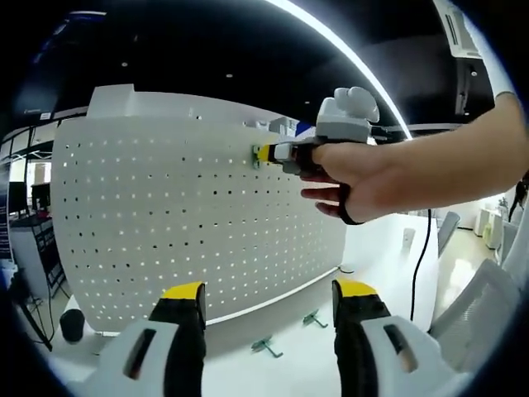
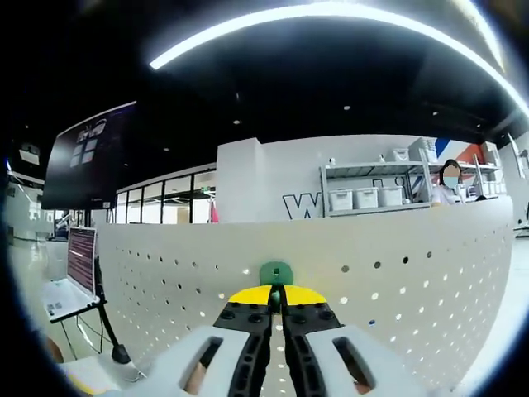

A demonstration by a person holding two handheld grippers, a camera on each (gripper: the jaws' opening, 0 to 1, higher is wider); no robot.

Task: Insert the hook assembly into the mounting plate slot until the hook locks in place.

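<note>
A white pegboard [image 1: 190, 223] stands upright on the table as the mounting plate. My right gripper [image 1: 263, 153], held in a person's hand, presses a green hook [image 1: 255, 155] against the board near its top edge. In the right gripper view the yellow-tipped jaws are closed on that green hook [image 2: 276, 274], which sits flat against the pegboard [image 2: 413, 281]. My left gripper [image 1: 269, 299] hovers low in front of the board, open, with nothing between its fingers. Two more green hooks [image 1: 266, 347] [image 1: 313, 318] lie on the table at the board's foot.
A white table [image 1: 248, 372] carries the board. A black cable [image 1: 423, 256] hangs from the right gripper. A laptop on a stand [image 2: 70, 277] is at the left; shelves with bins [image 2: 372, 194] stand behind the board. Chairs [image 1: 479, 306] are at the right.
</note>
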